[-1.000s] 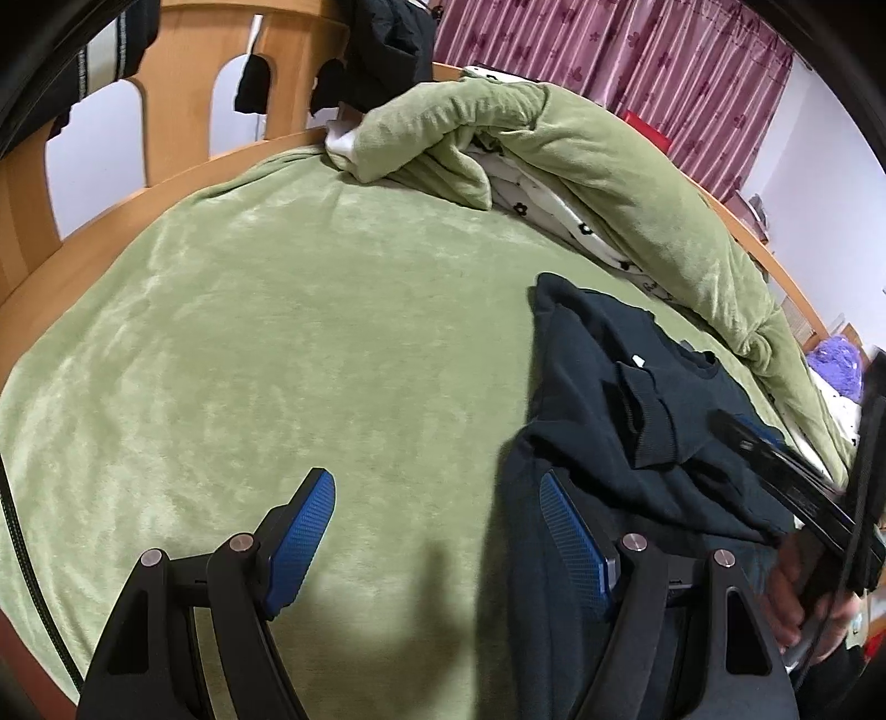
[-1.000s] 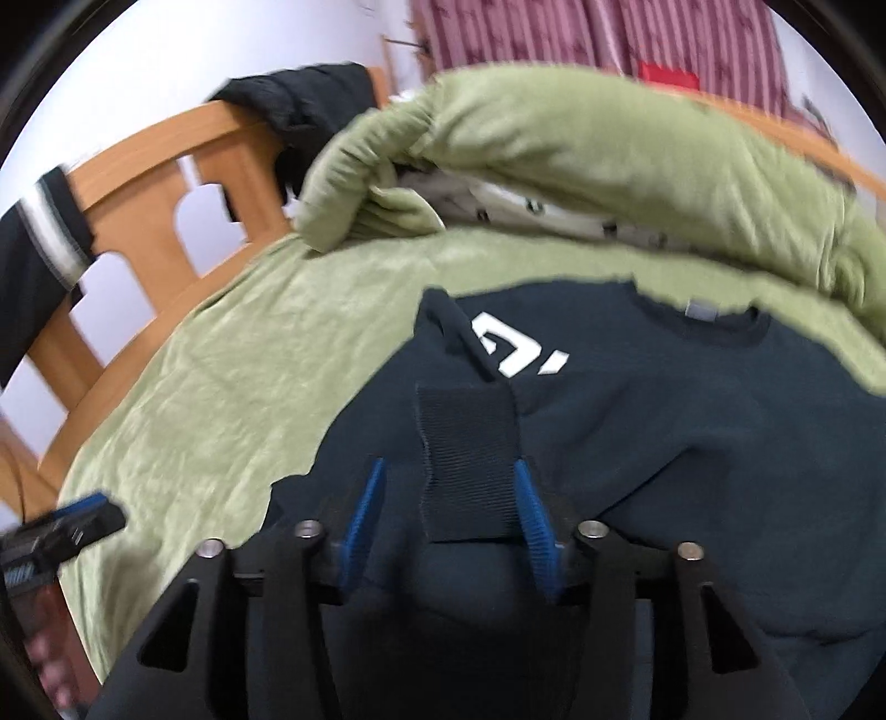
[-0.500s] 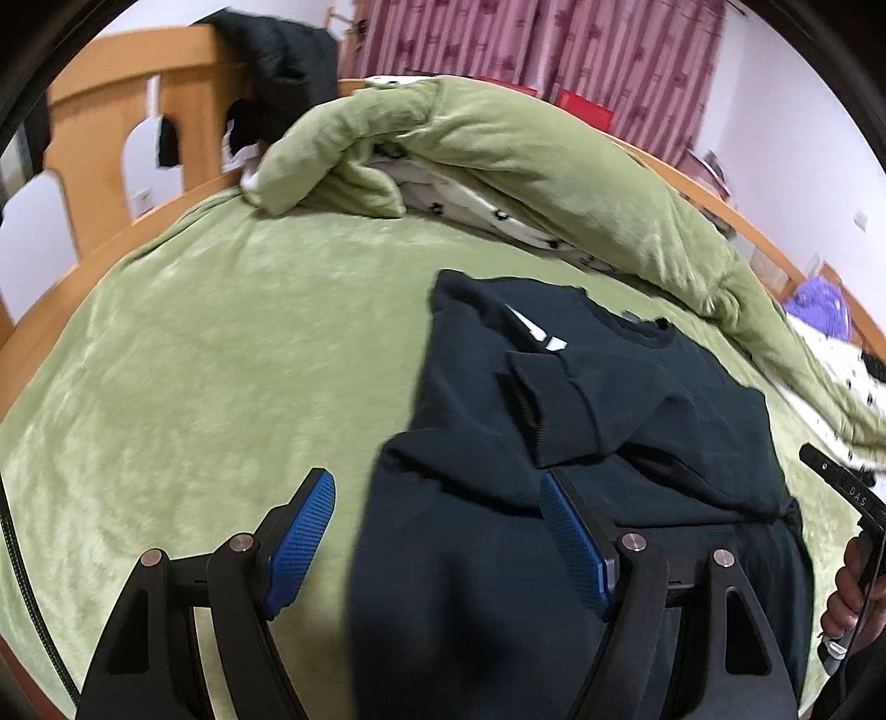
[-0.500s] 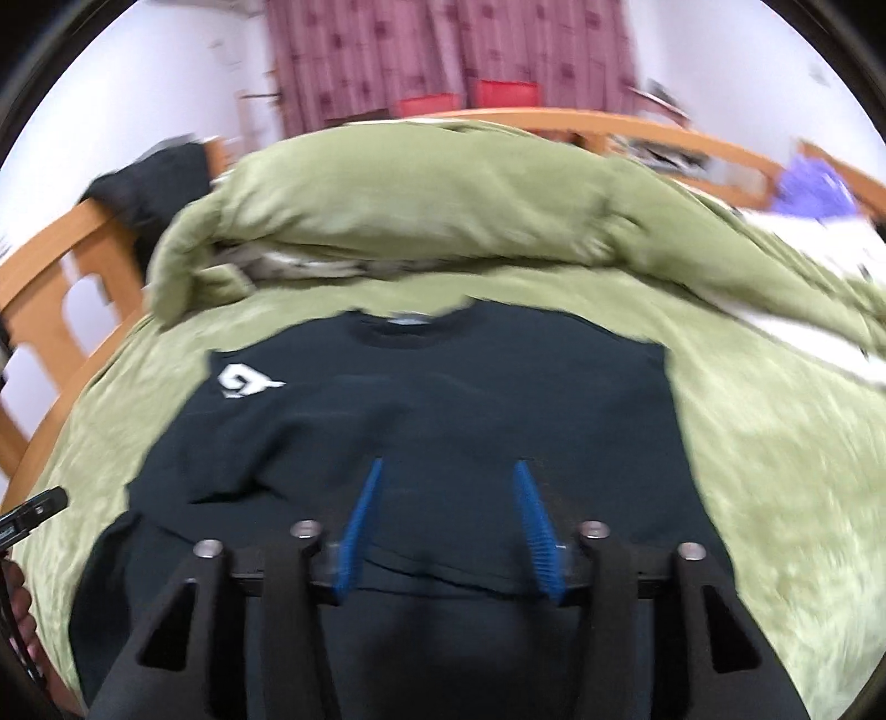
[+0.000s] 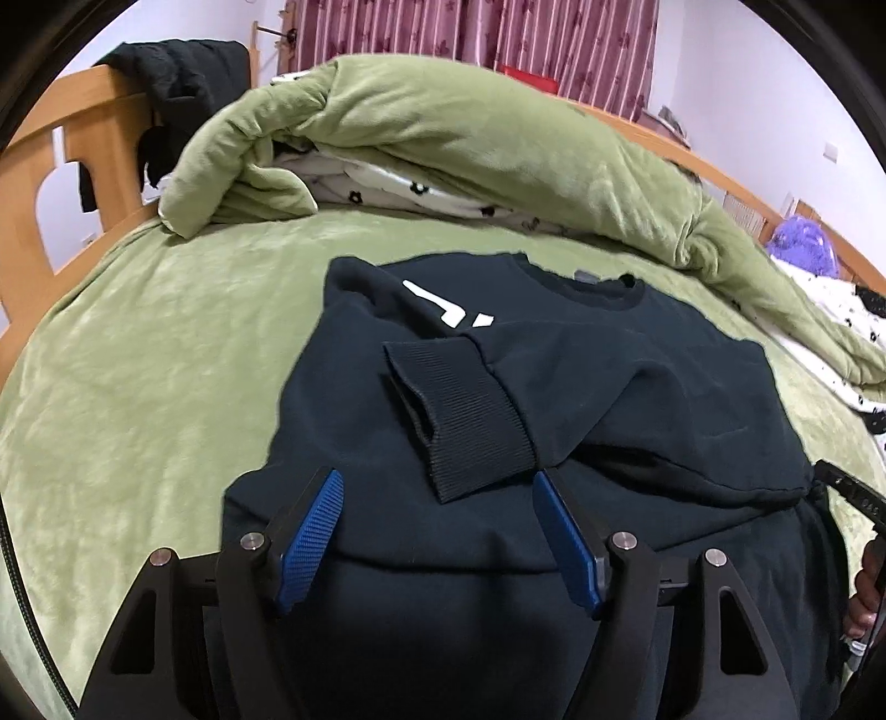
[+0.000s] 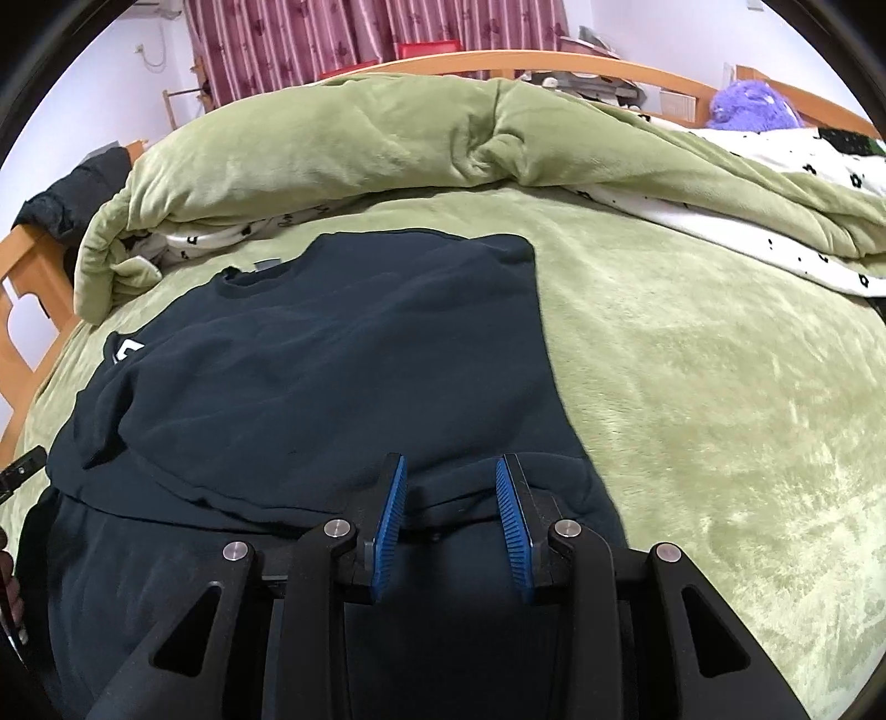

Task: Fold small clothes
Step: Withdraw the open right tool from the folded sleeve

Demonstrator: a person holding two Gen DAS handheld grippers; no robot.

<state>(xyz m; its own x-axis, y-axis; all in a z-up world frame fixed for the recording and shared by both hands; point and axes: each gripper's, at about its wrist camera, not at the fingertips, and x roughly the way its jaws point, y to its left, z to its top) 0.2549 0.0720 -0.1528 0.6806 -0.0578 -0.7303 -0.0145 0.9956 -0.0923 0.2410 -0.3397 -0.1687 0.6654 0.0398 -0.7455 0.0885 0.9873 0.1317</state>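
On the green blanket [image 5: 138, 354], dark sweatshirt [image 5: 581, 376], sleeves folded inward, ribbed cuff [image 5: 465, 410] on top

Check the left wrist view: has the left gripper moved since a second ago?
Yes. The left gripper has shifted right, off the bare green blanket and over the dark sweatshirt; its jaws, just closing slightly, hold nothing.

Green bed cover [image 5: 138, 387] lower left; rolled green duvet [image 5: 470, 127] across top; wooden bedframe [image 5: 77, 160] upper left; maroon curtains [image 5: 470, 33] behind.
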